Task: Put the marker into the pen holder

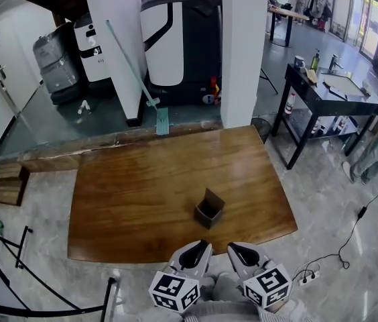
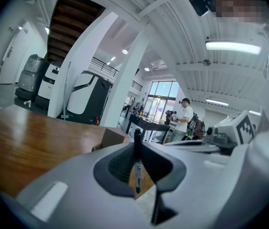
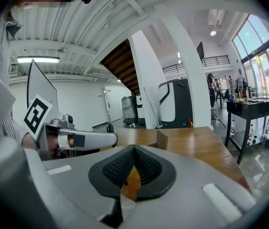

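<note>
The pen holder (image 1: 209, 208) is a small open brown cardboard box on the wooden table (image 1: 142, 193), towards its near edge. Both grippers hang just off that near edge. My left gripper (image 1: 200, 246) is shut on a black marker (image 2: 137, 159), which stands upright between its pads. In the left gripper view the pen holder (image 2: 111, 138) shows just beyond the jaws, slightly left. My right gripper (image 1: 236, 247) is shut with nothing in it. In the right gripper view the left gripper (image 3: 82, 139) lies to the left with the marker tip (image 3: 109, 127) poking up, and the pen holder (image 3: 162, 139) is ahead.
A white pillar (image 1: 242, 45) and a large floor-cleaning machine (image 1: 182, 42) stand behind the table's far edge. A black side table (image 1: 330, 92) with bottles is at the right. A cable and power strip (image 1: 309, 274) lie on the floor at the near right.
</note>
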`<state>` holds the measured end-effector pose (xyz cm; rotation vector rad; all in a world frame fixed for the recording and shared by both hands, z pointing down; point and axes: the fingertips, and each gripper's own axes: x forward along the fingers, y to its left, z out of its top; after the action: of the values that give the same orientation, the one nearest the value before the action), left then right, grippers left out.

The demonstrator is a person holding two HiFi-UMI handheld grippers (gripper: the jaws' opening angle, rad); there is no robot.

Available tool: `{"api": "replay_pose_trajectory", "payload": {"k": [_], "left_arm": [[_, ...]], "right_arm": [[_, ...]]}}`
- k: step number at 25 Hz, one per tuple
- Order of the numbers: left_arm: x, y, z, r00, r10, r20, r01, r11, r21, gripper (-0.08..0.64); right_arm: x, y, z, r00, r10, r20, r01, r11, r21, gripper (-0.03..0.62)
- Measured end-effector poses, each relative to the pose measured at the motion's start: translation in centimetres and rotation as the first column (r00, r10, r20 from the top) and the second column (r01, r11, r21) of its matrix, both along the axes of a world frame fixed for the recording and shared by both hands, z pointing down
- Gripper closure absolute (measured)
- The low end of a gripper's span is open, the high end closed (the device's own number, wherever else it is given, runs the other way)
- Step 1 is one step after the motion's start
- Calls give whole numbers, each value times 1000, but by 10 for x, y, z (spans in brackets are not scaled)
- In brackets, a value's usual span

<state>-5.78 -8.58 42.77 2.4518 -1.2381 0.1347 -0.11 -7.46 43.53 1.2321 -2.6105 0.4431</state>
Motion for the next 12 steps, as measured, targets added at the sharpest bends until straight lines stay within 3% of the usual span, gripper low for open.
{"api": "replay_pose_trajectory", "payload": {"k": [12], "left_arm": [[2, -38, -4, 997, -72, 0, 72, 997, -11, 517]], "right_arm": [[15, -44, 2, 999, -44, 16, 44, 999, -14, 592]]}}
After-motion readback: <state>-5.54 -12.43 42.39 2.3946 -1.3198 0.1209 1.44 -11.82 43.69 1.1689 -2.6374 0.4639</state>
